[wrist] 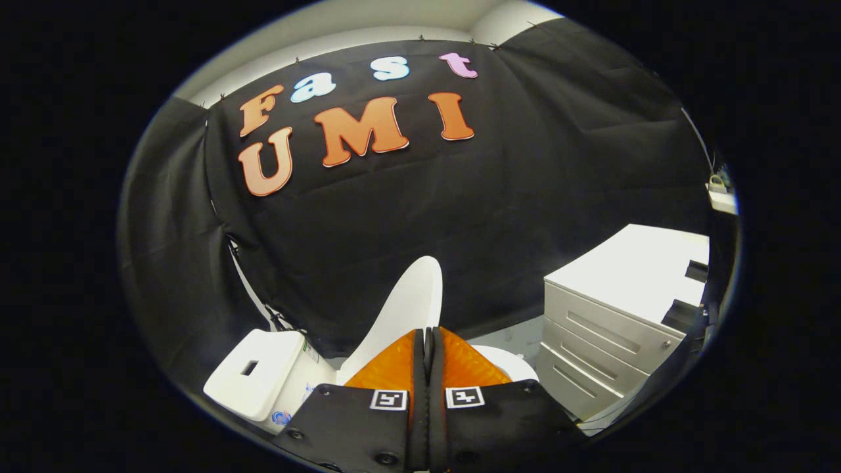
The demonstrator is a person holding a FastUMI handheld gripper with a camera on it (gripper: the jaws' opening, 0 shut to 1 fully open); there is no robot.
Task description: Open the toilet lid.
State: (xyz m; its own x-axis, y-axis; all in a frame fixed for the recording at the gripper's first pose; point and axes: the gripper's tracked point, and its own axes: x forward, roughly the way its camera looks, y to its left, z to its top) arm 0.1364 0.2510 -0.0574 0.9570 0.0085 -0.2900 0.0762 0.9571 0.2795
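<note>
The white toilet lid (407, 305) stands raised and tilted, rising just beyond my fingertips and leaning toward the white tank (256, 374) on its left. My gripper (427, 332) is shut, the two fingers pressed flat together with nothing showing between them. The tips sit right at the lid's lower right edge; I cannot tell if they touch it. A curved piece of the white seat rim (516, 364) shows to the right of the fingers. The bowl is hidden behind the gripper body.
A pale grey drawer cabinet (611, 328) stands close on the right of the toilet, with dark items on its top at the far side. Black cloth walls hang behind and to the left. A strip of grey floor (519, 335) lies between toilet and cabinet.
</note>
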